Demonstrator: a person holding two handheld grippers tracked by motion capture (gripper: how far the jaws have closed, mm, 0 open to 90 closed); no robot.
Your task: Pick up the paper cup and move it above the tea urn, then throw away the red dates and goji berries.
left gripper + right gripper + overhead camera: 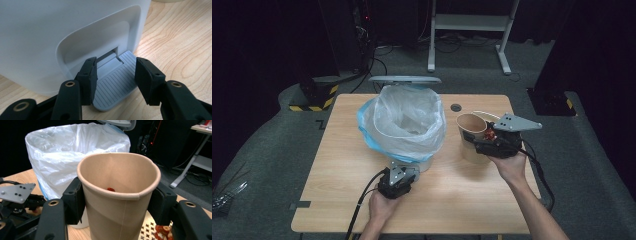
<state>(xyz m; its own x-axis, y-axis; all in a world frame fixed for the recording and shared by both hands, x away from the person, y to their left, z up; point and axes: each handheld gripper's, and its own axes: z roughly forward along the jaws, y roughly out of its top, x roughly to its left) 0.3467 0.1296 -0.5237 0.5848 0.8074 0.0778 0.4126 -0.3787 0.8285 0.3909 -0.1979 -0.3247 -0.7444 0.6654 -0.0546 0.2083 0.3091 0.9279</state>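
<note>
From the high view, a white pedal bin (424, 162) lined with a clear plastic bag (404, 122) stands near the middle of the wooden table (337, 175), its lid raised at the back. The left gripper (404, 176) sits at the bin's near foot, and the right gripper (477, 142) holds a brown paper cup (471, 131) just right of the bin. In the left gripper view, the jaws stand apart on either side of the grey ribbed pedal (116, 85), the left one against its edge; whether they press it I cannot tell. In the right gripper view, the jaws are clamped on the sides of the paper cup (120, 202), squeezing its rim slightly out of round, with something small and red (111, 189) inside it and the bag-lined bin (62, 157) just behind. No brand, label or writing can be read anywhere.
</note>
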